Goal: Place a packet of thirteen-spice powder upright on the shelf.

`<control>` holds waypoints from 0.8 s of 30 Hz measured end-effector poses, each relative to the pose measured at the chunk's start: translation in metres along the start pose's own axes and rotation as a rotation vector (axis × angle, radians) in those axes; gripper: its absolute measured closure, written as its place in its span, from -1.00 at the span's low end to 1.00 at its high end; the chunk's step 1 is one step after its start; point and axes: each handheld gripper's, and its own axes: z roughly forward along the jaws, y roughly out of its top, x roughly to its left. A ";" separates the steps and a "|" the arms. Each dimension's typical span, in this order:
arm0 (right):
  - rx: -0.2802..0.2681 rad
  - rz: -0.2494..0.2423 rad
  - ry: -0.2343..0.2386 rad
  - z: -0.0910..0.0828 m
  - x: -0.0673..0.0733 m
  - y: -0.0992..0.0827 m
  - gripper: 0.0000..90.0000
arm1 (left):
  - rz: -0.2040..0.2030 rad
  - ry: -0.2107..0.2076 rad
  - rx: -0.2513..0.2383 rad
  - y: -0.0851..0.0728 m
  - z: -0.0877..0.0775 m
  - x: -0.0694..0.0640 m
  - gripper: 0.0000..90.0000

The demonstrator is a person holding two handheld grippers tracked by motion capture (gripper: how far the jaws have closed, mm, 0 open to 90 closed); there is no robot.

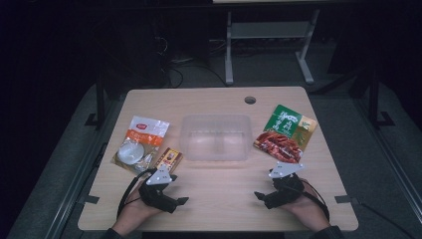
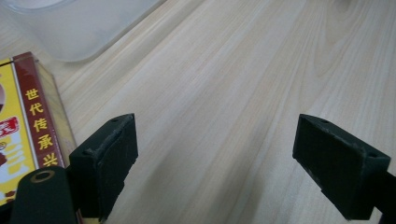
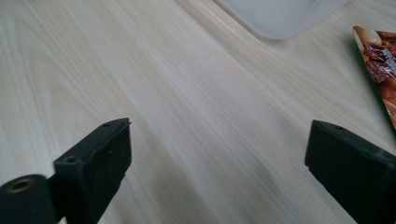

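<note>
A clear plastic container [image 1: 215,138] sits in the middle of the wooden table [image 1: 214,199]. Left of it lie an orange-and-white snack bag [image 1: 140,143] and a small yellow-and-red packet [image 1: 168,159]. On its right lies a green-and-red snack bag [image 1: 285,133]. My left gripper [image 1: 180,201] rests near the front edge, held by a hand, open [image 2: 217,163] over bare wood, with the yellow-and-red packet [image 2: 25,126] just to the left of its jaws. My right gripper [image 1: 259,195] also rests low at the front right, open [image 3: 217,163] with nothing between its jaws.
The container's corner [image 2: 79,28] lies ahead of the left jaws, and its other corner [image 3: 280,16] lies ahead of the right jaws. The green-and-red bag's edge [image 3: 380,65] is at the far right. A cable hole [image 1: 250,99] marks the table's back.
</note>
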 end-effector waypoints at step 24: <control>0.011 0.005 0.049 -0.001 0.004 0.003 -0.68 | -0.077 0.106 -0.045 0.020 -0.036 0.035 0.31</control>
